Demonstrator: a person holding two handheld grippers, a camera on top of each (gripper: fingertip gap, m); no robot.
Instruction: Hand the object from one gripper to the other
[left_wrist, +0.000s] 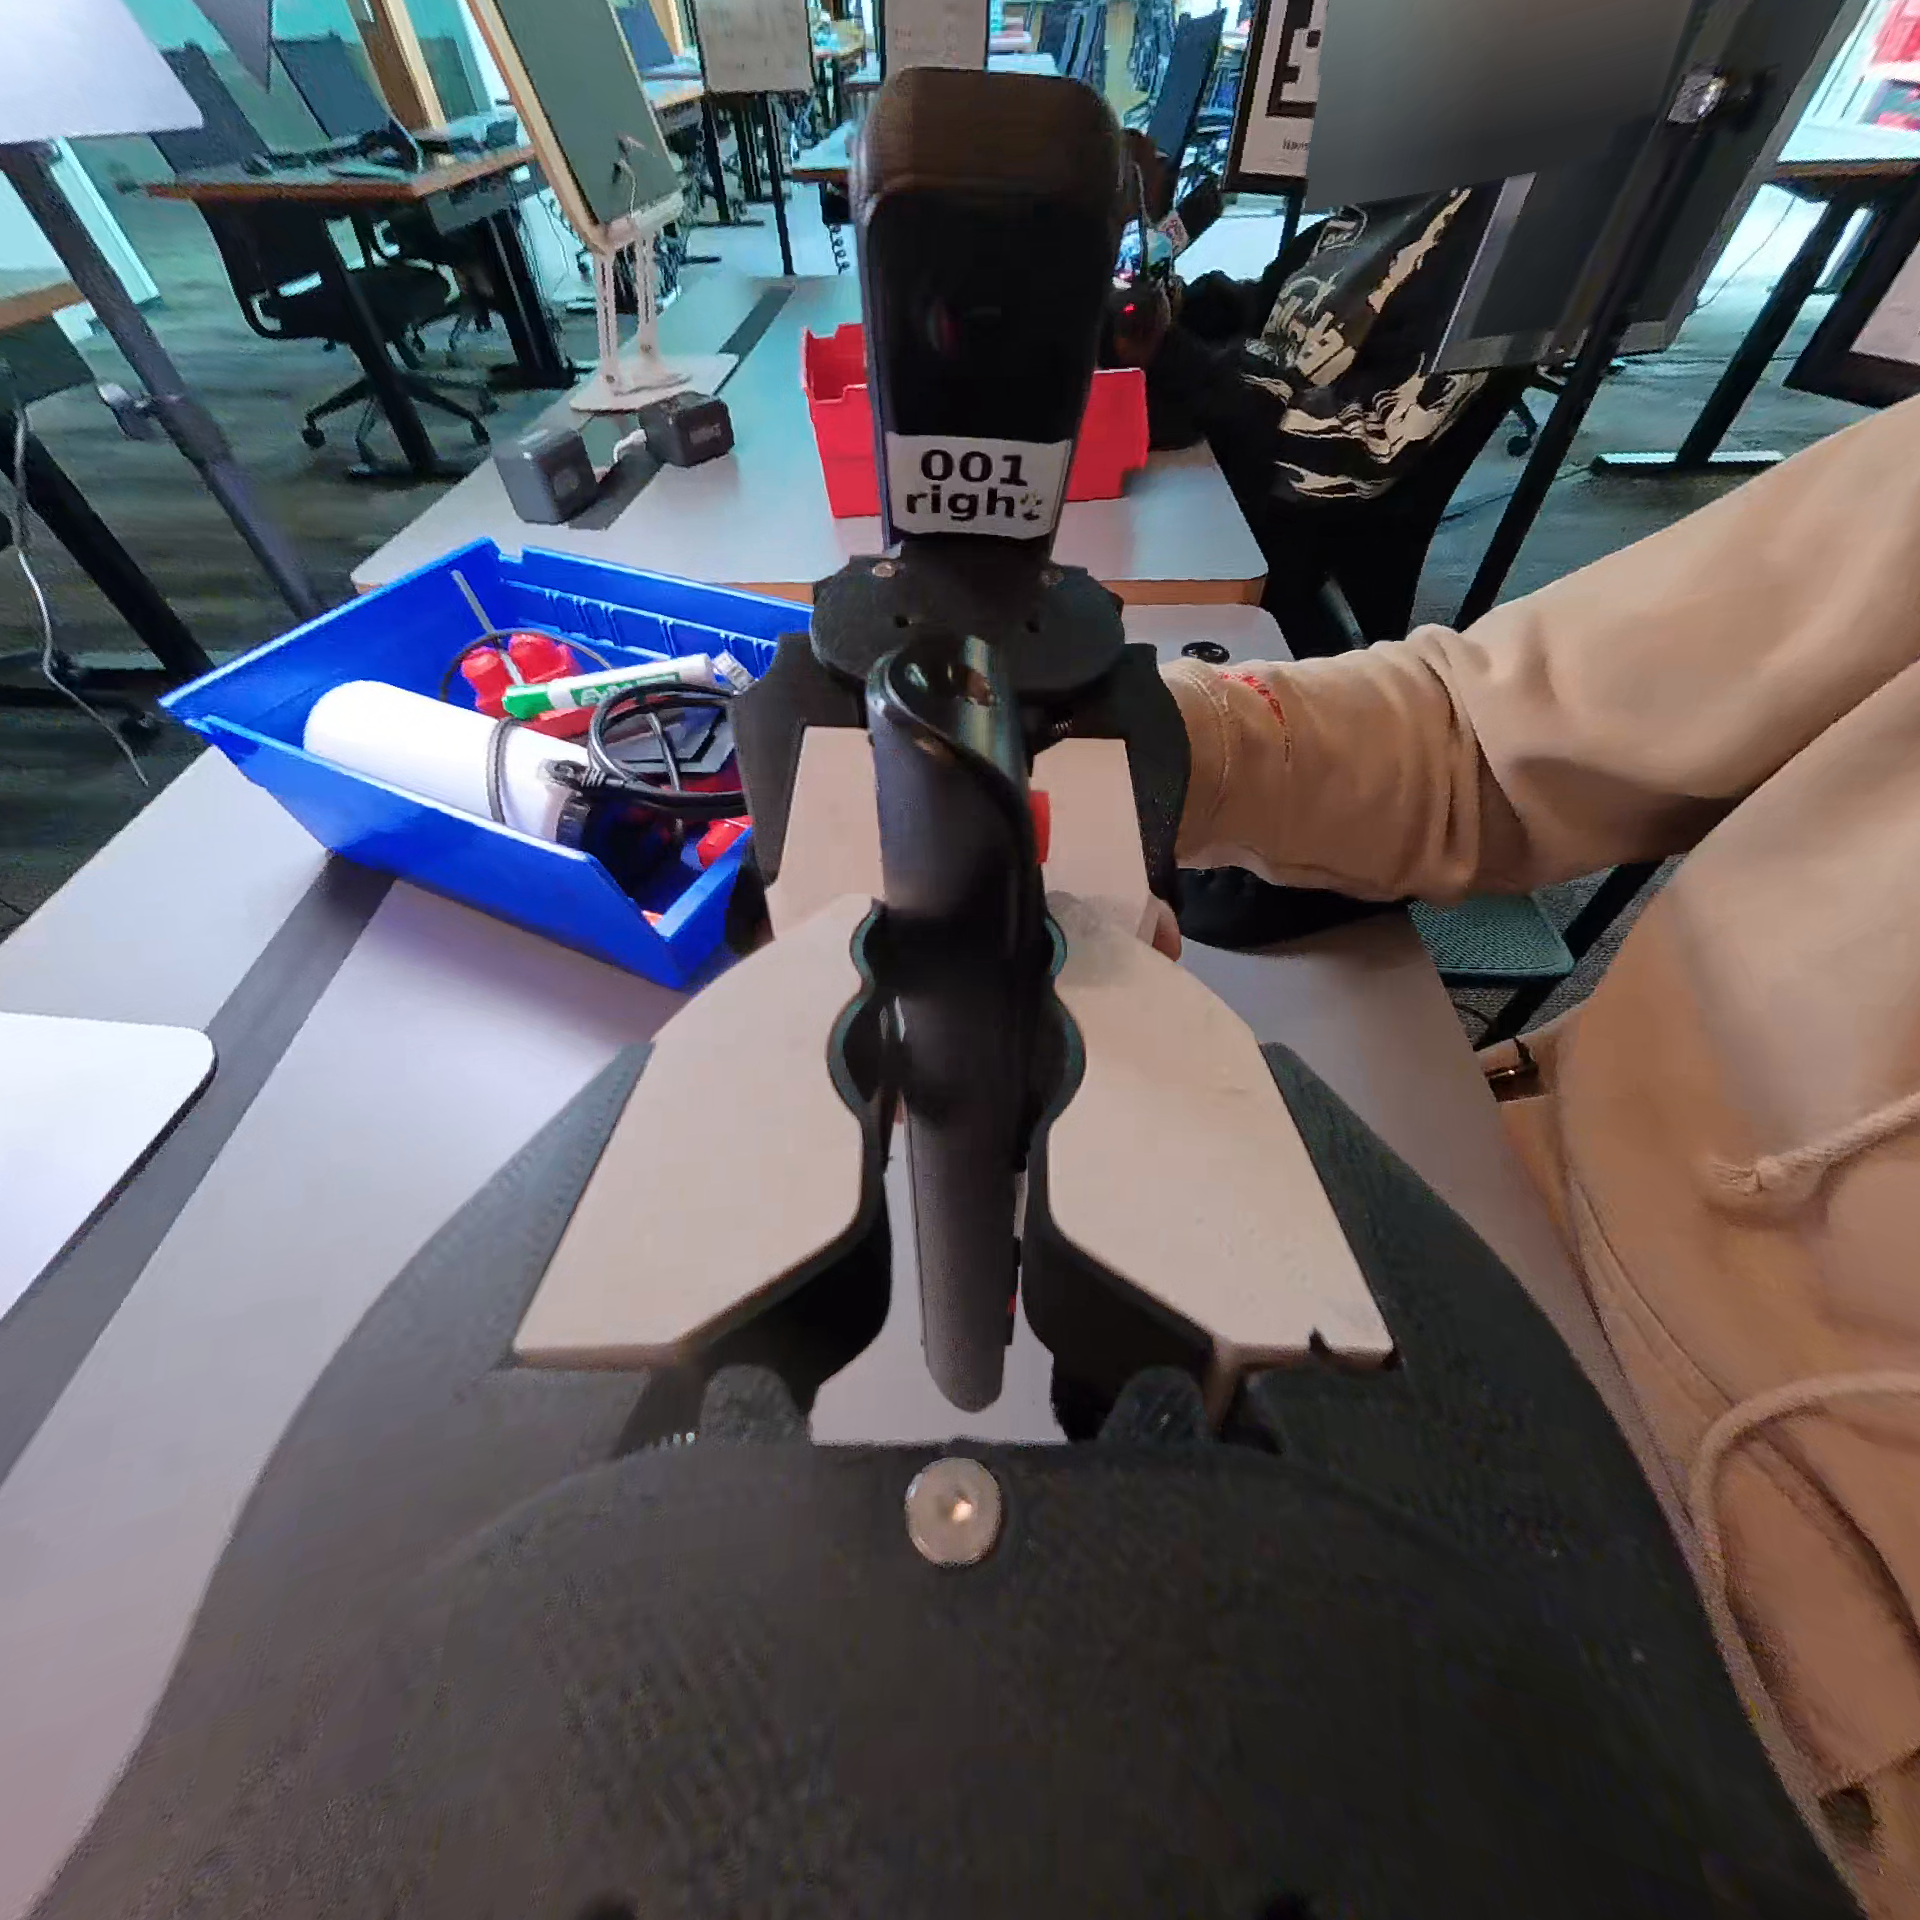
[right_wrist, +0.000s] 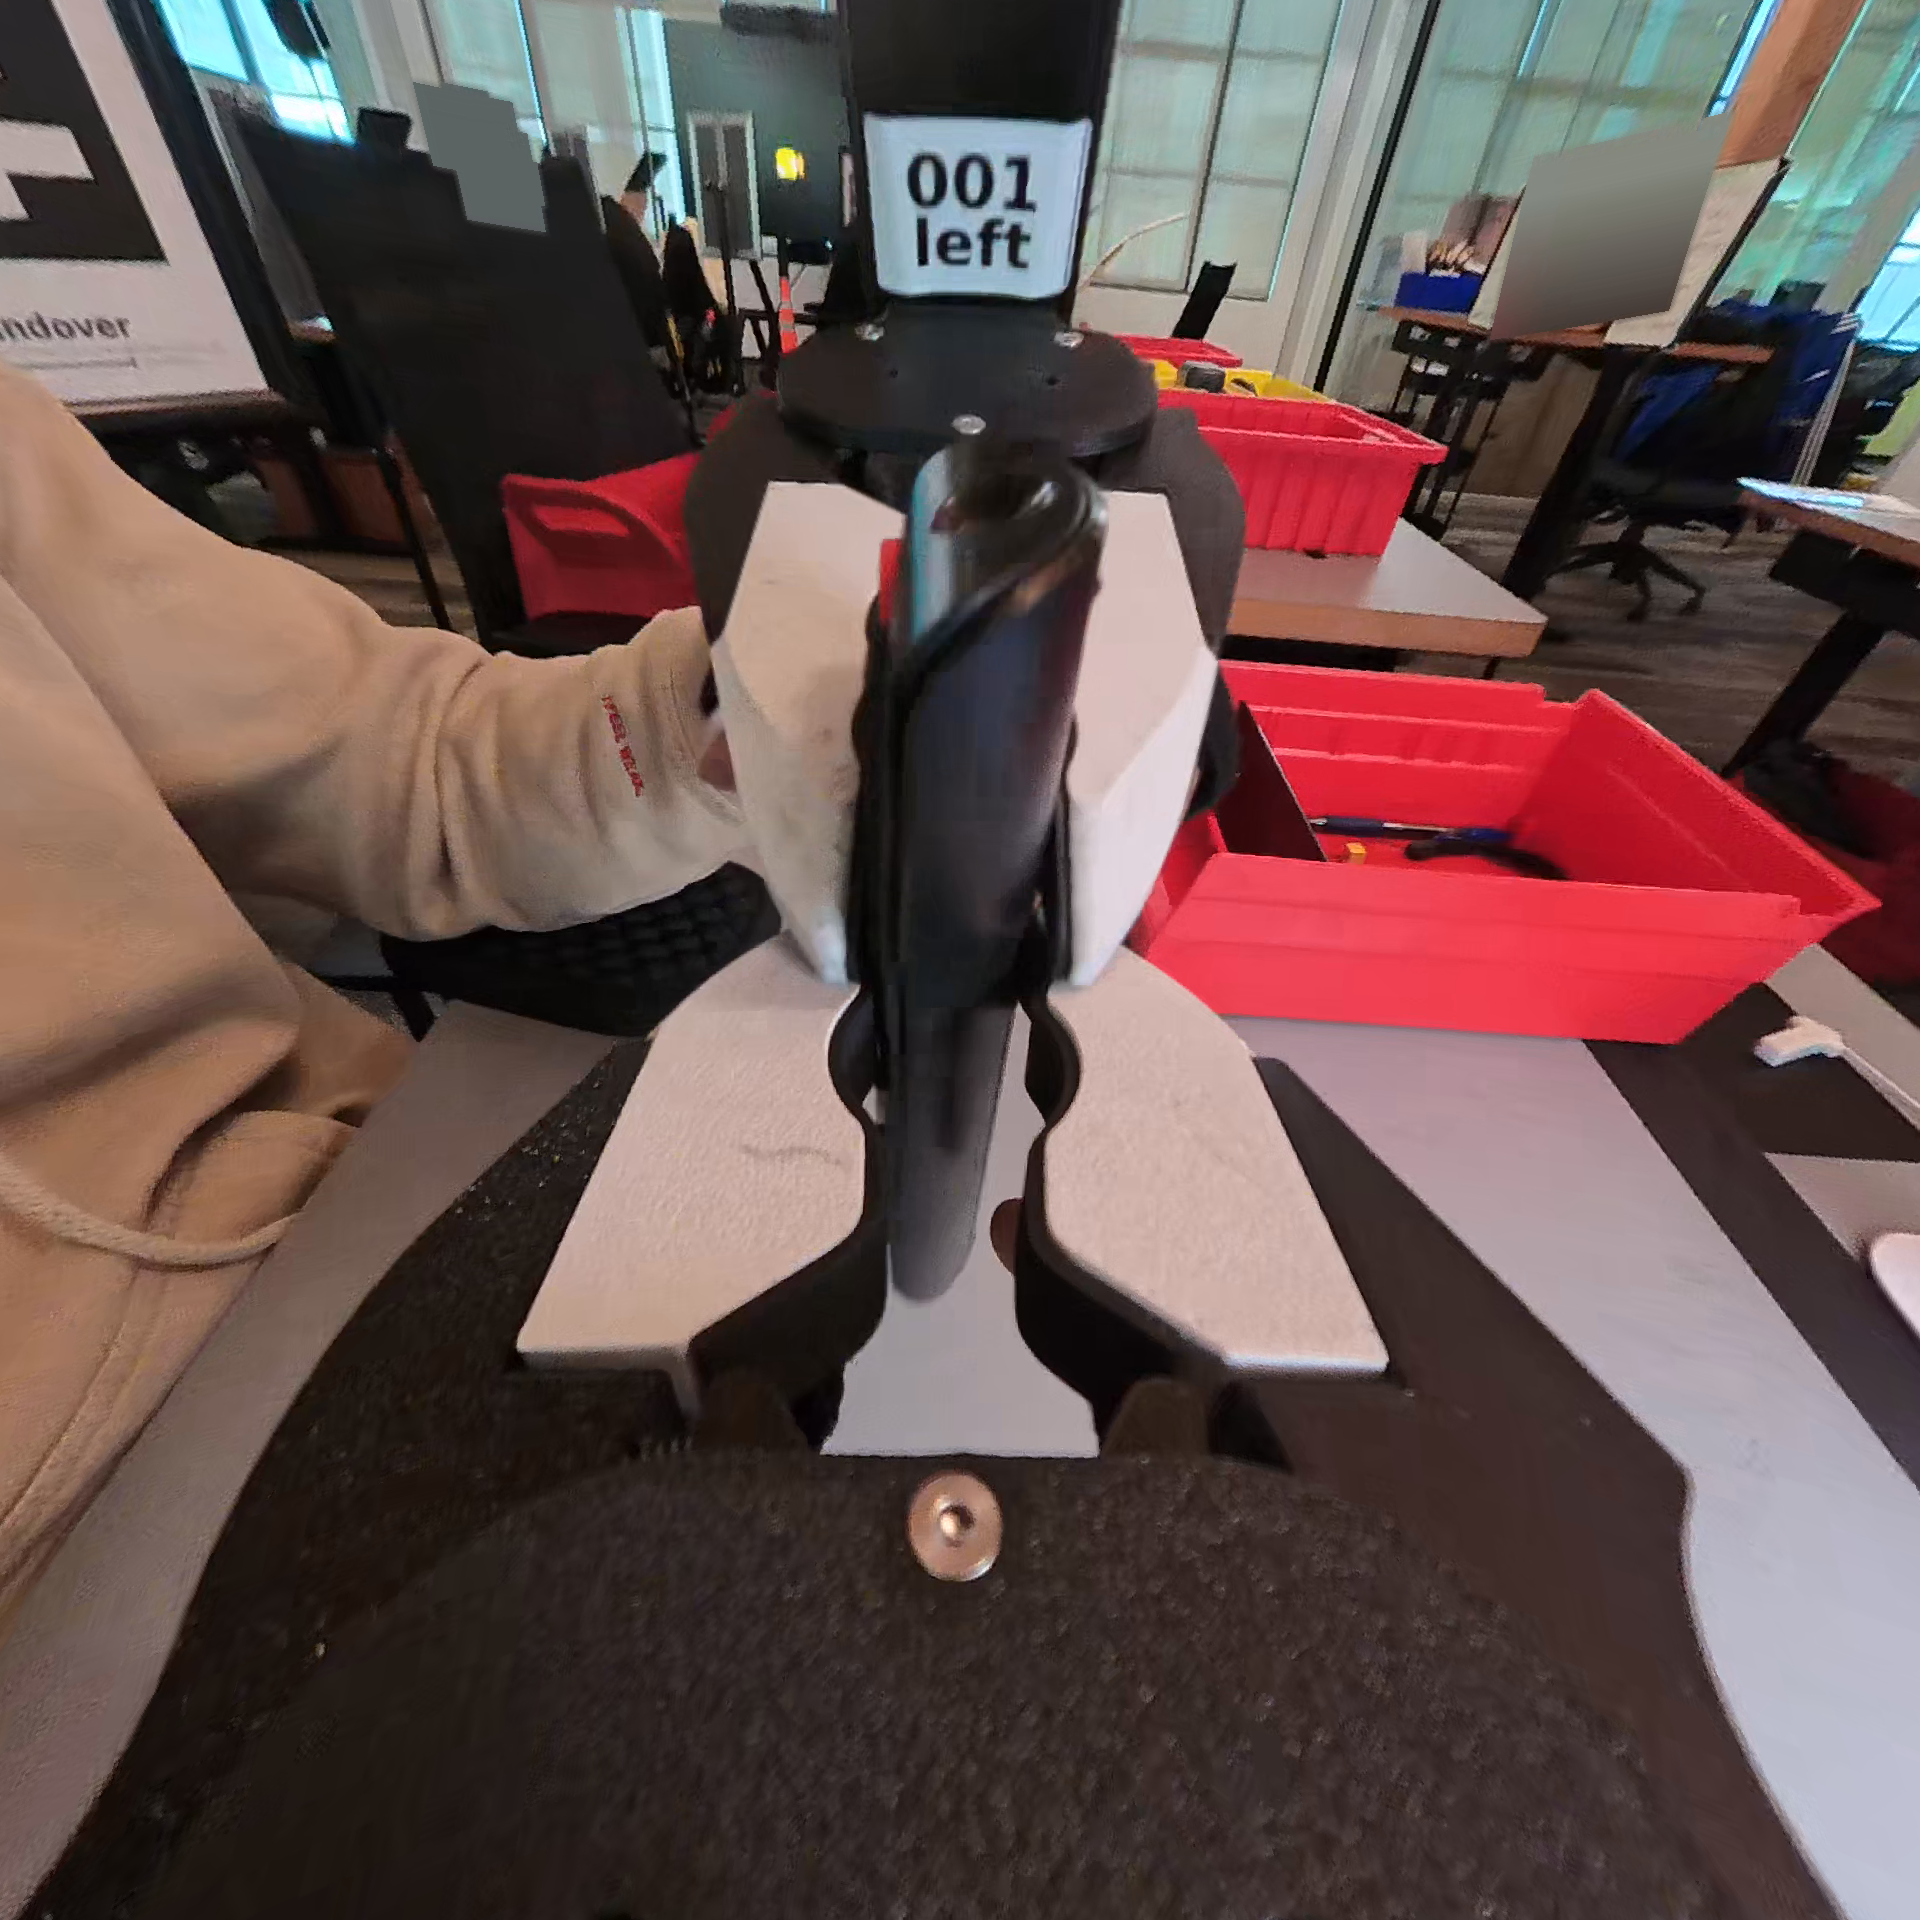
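The object (left_wrist: 951, 1049), a long black bar-shaped thing with a thin black cord or clip curving along its upper end and a small red spot on one side, was held in the air above the grey counter (left_wrist: 436, 1049), caught between both grippers at once. In the left wrist view the left gripper (left_wrist: 956, 1060) had its jaws pressed in on the lower part of the bar, the pale pads (left_wrist: 727, 1174) touching it on either side. Facing it, the right gripper (left_wrist: 961, 831) stood nose to nose with the left one, its own jaws closed against the upper part of the same bar.

The right wrist view showed the mirror of this: the right gripper (right_wrist: 951, 1091) pinching the near end of the object (right_wrist: 966, 831), and the left gripper (right_wrist: 966, 748) clamped on the far end, with its white pads (right_wrist: 790, 748) tight to the bar. A person's beige sleeve (right_wrist: 416, 769) reached to the left gripper from the side.

On the counter just beside the grippers lay a blue bin (left_wrist: 416, 831) holding a white cylinder (left_wrist: 416, 753), a green-and-white marker (left_wrist: 613, 691), a coiled black cable and some red pieces. A red bin (right_wrist: 1507, 894) sat on the counter on the other side, with a few small items inside.
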